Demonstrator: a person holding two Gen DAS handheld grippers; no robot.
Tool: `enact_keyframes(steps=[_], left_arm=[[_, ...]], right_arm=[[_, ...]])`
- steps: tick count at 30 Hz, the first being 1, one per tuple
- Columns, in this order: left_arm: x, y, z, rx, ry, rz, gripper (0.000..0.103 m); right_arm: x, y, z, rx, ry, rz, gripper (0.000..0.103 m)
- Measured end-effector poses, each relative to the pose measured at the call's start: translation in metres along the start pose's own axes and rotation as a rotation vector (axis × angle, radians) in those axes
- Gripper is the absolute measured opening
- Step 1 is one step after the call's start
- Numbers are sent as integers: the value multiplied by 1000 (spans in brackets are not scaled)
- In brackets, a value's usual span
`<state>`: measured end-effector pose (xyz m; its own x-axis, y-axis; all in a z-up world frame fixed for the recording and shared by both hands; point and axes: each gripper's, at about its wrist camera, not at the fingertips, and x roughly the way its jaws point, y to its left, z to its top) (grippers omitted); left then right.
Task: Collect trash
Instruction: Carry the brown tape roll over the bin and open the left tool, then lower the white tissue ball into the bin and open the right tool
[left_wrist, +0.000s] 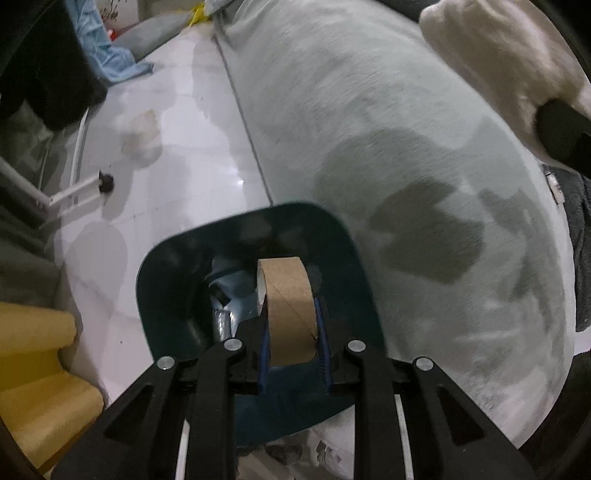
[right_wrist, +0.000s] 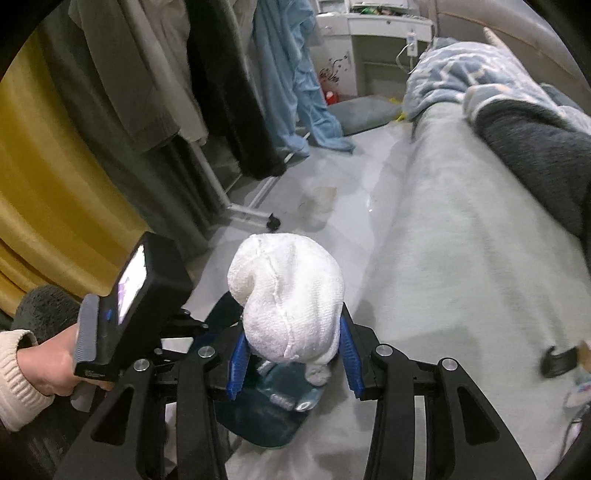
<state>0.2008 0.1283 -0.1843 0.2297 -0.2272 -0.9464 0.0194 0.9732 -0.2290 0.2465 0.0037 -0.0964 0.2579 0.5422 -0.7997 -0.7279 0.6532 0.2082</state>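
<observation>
- Over the dark teal bin (left_wrist: 177, 280), the left gripper (left_wrist: 291, 328) is clamped on a cardboard tube (left_wrist: 286, 306), blue pads touching both its sides; tube upright-ish, directly above the bin opening.
- Bin already has stuff in it: crumpled silvery/bluish wrappers (left_wrist: 225, 295) on the bottom, so some trash looks already collected.
- Right gripper (right_wrist: 291, 354) holds a wadded white cloth or tissue (right_wrist: 286, 295). Blue pads (right_wrist: 238, 363) sit at its lower sides; the left one touches, the right looks close but contact is hard to confirm. Judged as gripping it, loosely.
- Right-wrist view: the wad hangs above the same teal bin (right_wrist: 258, 424), which sits on the floor against the pale grey-green bed cover (right_wrist: 461, 258).
- Person's left hand (right_wrist: 51, 369) on the other gripper's handle shows at lower left.
- Progress guess: mid-task. Two items in hand over the bin, neither dropped yet; next is release of tube and wad.
- Left to do, possibly: a pale translucent cup or bag (right_wrist: 319, 201) lies on the white floor (left_wrist: 166, 166) near the rack foot (right_wrist: 273, 222); could be trash, too blurry to tell.
- Surroundings: hanging clothes (right_wrist: 155, 92) on the rack, yellow curtain (right_wrist: 48, 166), blue patterned blanket (right_wrist: 461, 70) on the bed.
</observation>
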Motion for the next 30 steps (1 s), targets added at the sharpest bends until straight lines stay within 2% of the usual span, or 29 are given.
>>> enact_keyframes(steps=[8, 14, 18, 23, 30], left_arm=[[13, 33, -12, -56, 77, 21, 25], [8, 48, -15, -75, 80, 22, 47], [-1, 55, -17, -82, 56, 32, 61], [-19, 61, -15, -73, -8, 58, 72], [-46, 61, -11, -31, -122, 123, 75]], right_arm=[[28, 5, -1, -8, 64, 10, 44], [50, 10, -3, -10, 116, 6, 44], [65, 12, -8, -13, 155, -5, 44], [80, 13, -14, -13, 200, -15, 44], [101, 18, -22, -15, 258, -27, 44]])
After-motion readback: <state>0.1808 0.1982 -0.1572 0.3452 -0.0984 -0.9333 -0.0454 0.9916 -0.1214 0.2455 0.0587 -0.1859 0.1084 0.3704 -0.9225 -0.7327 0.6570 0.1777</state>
